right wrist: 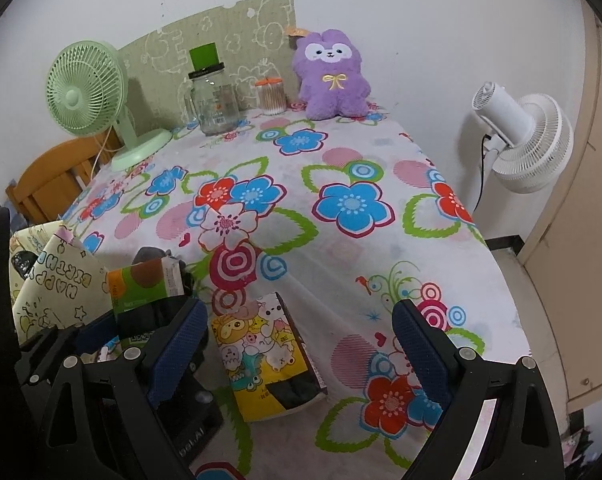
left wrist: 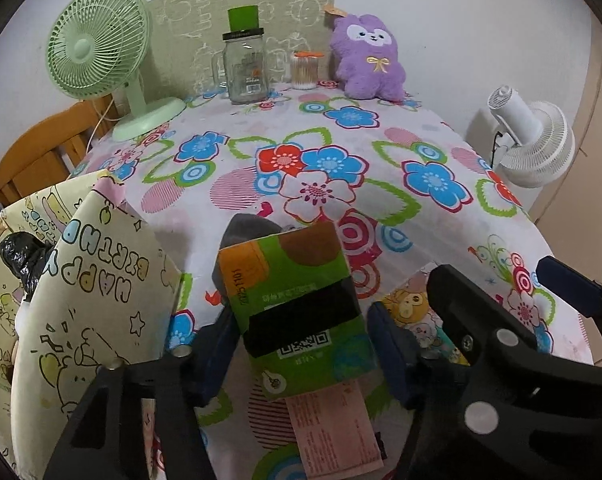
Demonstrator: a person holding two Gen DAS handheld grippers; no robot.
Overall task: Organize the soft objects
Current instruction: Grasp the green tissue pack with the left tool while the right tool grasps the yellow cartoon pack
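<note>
Left fingers [left wrist: 221, 344] pinch the green tissue pack [left wrist: 297, 312] (lifted); right fingers [right wrist: 421, 344] spread above the cartoon pack [right wrist: 265, 352]

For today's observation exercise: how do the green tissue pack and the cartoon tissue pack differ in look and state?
The green tissue pack is green and orange with a QR code; the cartoon tissue pack is yellow with animal drawings. The green one sits between the left gripper fingers; the cartoon one lies free on the tablecloth. Both are soft wrapped packs.
</note>
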